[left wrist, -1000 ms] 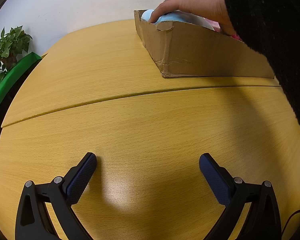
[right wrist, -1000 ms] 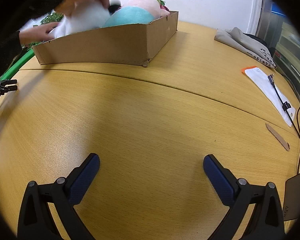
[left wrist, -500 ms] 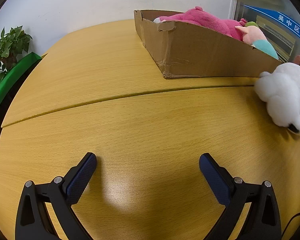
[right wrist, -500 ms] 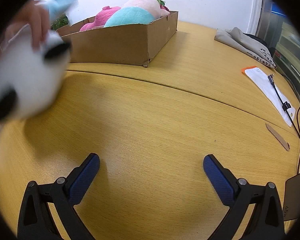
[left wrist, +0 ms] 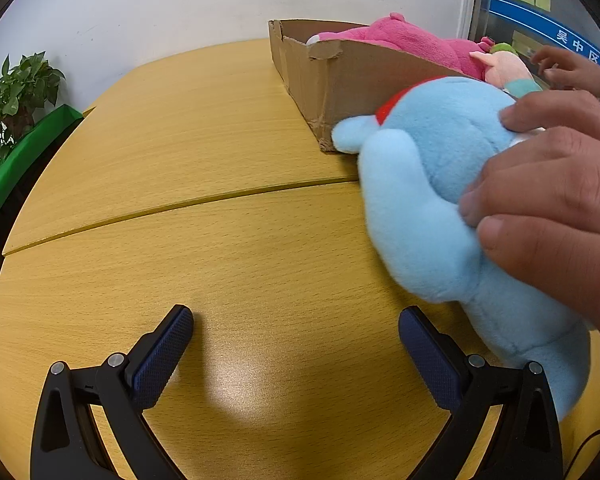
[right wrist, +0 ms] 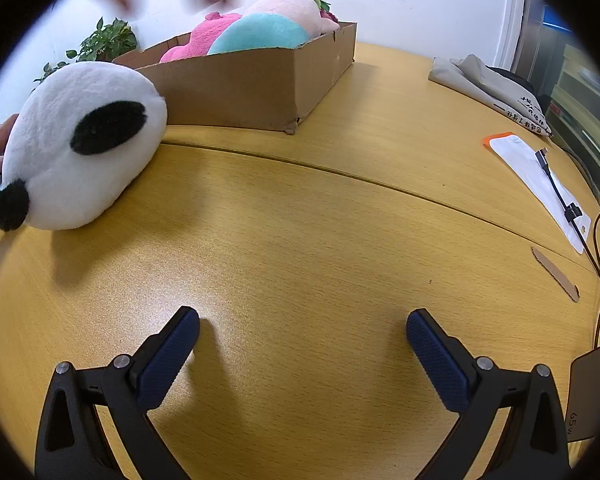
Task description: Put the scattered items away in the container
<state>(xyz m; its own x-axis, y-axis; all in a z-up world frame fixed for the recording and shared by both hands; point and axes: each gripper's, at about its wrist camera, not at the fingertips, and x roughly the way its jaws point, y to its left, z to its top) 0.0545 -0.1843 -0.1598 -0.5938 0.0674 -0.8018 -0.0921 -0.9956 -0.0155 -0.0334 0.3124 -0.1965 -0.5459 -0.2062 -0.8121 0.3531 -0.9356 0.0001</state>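
We see our left gripper (left wrist: 296, 332) spread and empty, a hand (left wrist: 548, 200) pressing the blue plush (left wrist: 424, 184) at two o'clock; our right gripper (right wrist: 303, 334) gapes, panda plush (right wrist: 80, 148) at ten o'clock beside the cardboard box (right wrist: 240, 92).

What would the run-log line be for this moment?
phase: setup | left gripper: open, empty | right gripper: open, empty | hand: on blue plush | panda plush: on table | box: plush inside
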